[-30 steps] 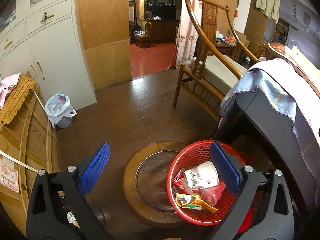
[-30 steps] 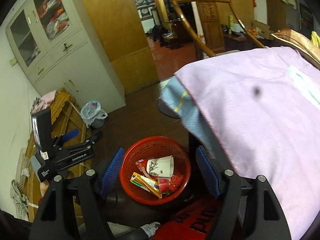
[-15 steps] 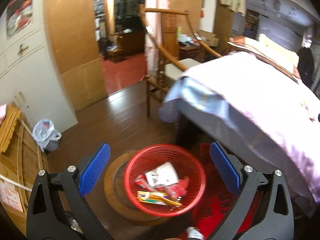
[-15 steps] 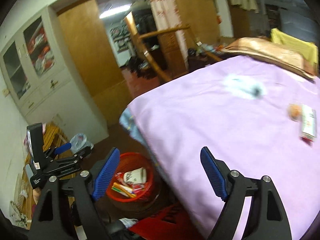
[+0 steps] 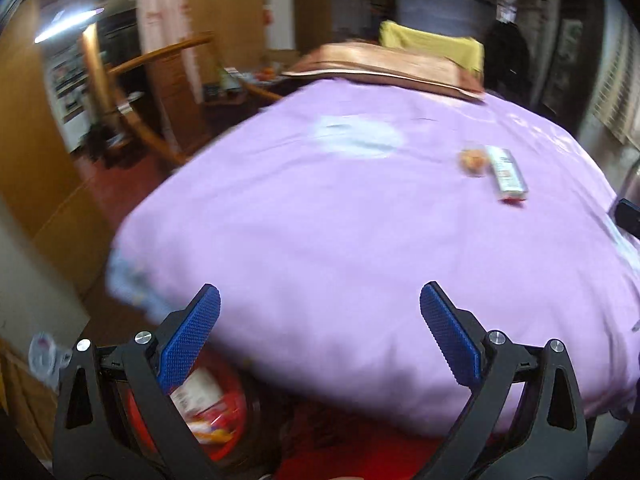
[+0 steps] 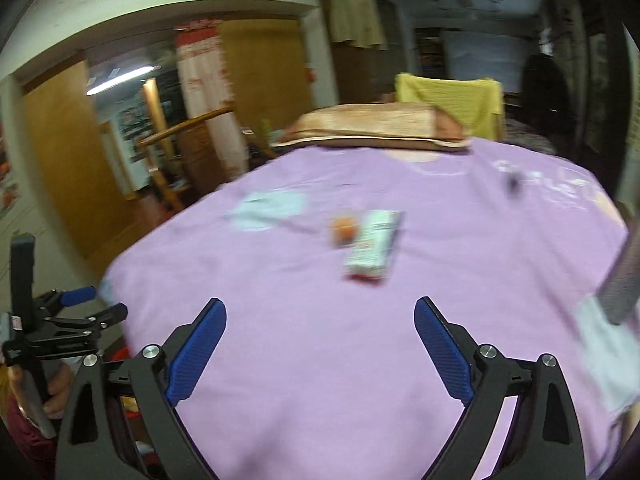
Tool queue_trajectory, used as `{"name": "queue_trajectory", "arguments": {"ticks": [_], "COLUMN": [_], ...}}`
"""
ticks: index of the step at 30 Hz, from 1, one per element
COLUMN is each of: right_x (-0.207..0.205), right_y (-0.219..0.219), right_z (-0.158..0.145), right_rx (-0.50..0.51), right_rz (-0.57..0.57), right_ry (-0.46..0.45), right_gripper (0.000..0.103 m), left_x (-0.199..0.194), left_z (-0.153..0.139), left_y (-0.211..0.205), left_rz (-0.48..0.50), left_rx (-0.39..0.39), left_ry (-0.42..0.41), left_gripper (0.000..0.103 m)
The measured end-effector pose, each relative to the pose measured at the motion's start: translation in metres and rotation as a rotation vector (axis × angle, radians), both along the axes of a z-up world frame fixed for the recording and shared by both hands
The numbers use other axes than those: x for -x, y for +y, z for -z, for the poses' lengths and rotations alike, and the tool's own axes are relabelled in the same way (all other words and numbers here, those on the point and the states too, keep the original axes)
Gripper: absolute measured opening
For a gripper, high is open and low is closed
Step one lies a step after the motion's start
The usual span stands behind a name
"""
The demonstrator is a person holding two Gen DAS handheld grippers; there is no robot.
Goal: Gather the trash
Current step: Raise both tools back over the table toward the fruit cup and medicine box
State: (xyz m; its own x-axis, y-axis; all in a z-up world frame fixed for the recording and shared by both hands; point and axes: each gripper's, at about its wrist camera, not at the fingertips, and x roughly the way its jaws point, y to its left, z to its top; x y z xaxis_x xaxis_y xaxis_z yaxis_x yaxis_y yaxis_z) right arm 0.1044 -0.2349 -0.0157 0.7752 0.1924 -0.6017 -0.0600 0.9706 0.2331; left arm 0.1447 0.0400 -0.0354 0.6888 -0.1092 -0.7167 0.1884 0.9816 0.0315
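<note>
A white and red carton (image 6: 372, 246) (image 5: 508, 174) lies on the pink bedspread (image 6: 360, 360) (image 5: 340, 240), with a small orange lump (image 6: 344, 231) (image 5: 473, 161) just to its left. My right gripper (image 6: 320, 340) hovers over the near part of the bed, short of both; its jaws are opening and nothing is between them. My left gripper (image 5: 320, 332) is open and empty above the bed's near corner. The red basket (image 5: 224, 420) holding several bits of trash sits on the floor at lower left, partly behind the left finger.
A brown pillow (image 6: 372, 128) and a yellow cloth (image 6: 448, 98) lie at the bed's far end. A curved wooden chair (image 5: 140, 88) stands left of the bed. A grey object (image 6: 624, 276) pokes in at the right edge. A hand grips the other tool (image 6: 52, 340) at lower left.
Both grippers have swung right and up, from over the red basket to over the pink bed. The right gripper's jaws have widened. The carton and orange lump came into view.
</note>
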Motion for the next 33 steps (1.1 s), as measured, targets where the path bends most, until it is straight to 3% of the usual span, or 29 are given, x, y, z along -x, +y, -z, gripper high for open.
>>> {"name": "queue_trajectory", "arguments": {"ticks": [6,12,16,22,26,29,33], "right_x": [-0.042,-0.056,-0.053,-0.05,-0.046,-0.046,-0.048], "right_y": [-0.064,-0.087,-0.088,-0.091,-0.096,-0.1,-0.101], "right_z": [0.034,0.066,0.066,0.06,0.059,0.06,0.063], "right_rx": [0.013,-0.005,-0.046,-0.047,-0.06,-0.072,-0.097], "right_rz": [0.128,0.162,0.153,0.164,0.185,0.198,0.193], "right_ry": [0.086,0.15,0.162,0.144,0.135,0.142,0.156], "right_gripper": [0.093,0.094,0.094,0.094,0.094,0.094,0.094], "left_x": [-0.074,-0.147,-0.181,-0.206,-0.21,-0.217,-0.229], "left_z": [0.008,0.025,0.046,0.068,0.065,0.072,0.067], "left_y": [-0.088,-0.159,-0.195,-0.226,-0.247,-0.236,-0.198], "left_rz": [0.117,0.171,0.177,0.213,0.259,0.224,0.146], "left_rx": [-0.015,-0.05,-0.108,-0.077,-0.057,-0.061,0.007], "left_ry": [0.066,0.112,0.128,0.213,0.203,0.214,0.224], "left_gripper": [0.096,0.096,0.096,0.096,0.097,0.097,0.096]}}
